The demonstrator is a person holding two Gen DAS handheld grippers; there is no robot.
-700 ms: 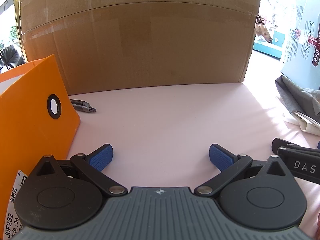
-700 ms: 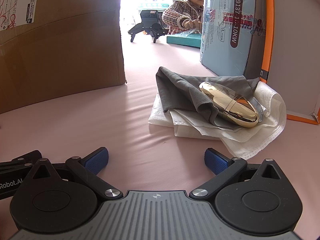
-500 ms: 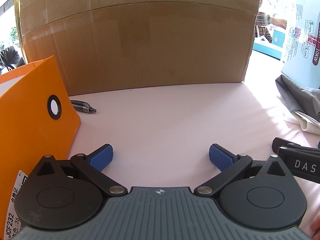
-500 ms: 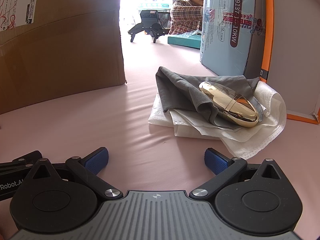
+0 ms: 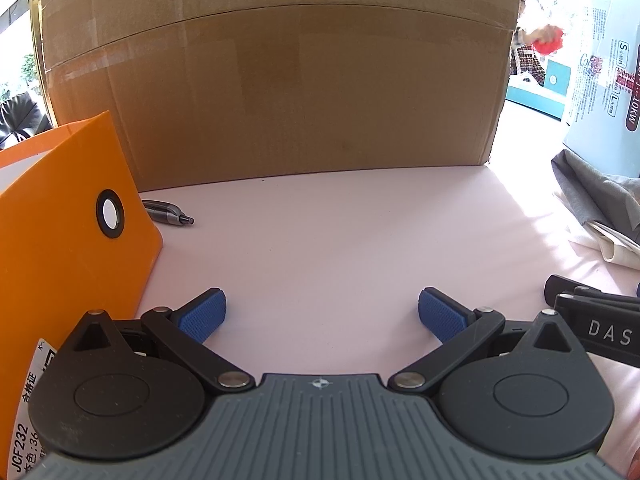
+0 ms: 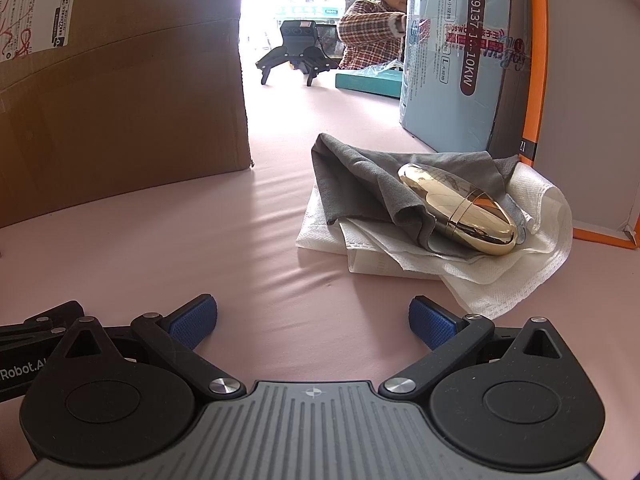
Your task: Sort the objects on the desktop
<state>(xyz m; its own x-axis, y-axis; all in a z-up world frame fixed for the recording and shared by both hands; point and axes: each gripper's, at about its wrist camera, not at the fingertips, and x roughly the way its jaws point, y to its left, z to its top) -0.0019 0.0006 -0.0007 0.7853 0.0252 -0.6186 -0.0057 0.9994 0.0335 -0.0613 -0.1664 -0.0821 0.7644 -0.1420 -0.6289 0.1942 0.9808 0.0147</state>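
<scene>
Presently, both tools stood idle over the pink table cover (image 5: 340, 220). The left gripper (image 5: 322, 312) had its jaws spread wide with nothing between them, and the right gripper (image 6: 312, 322) likewise stood wide and empty.

The items to be sorted lay apart. A gold oval case (image 6: 458, 210) rested on a crumpled grey cloth (image 6: 360, 184), itself lying on folded white fabric (image 6: 500, 280), ahead and to the right of the right gripper. A pen (image 5: 168, 214) lay near the foot of the cardboard box (image 5: 280, 92), its rear end hidden behind the orange folder (image 5: 68, 240) on the left.

Risks noted:
- The case was smooth, rounded and seated on soft, uneven folds. A grip placed off centre would likely squeeze it out sideways, or catch the cloth with it and drag the pile.
- The pen sat close to both box and folder. A wide approach could strike the folder and tip it, or push the pen further under cover.
- The two tools rested just beside each other; simultaneous moves could make them collide.
- Whether the case was one sealed piece or could part at its seam could not be determined from this view.
</scene>
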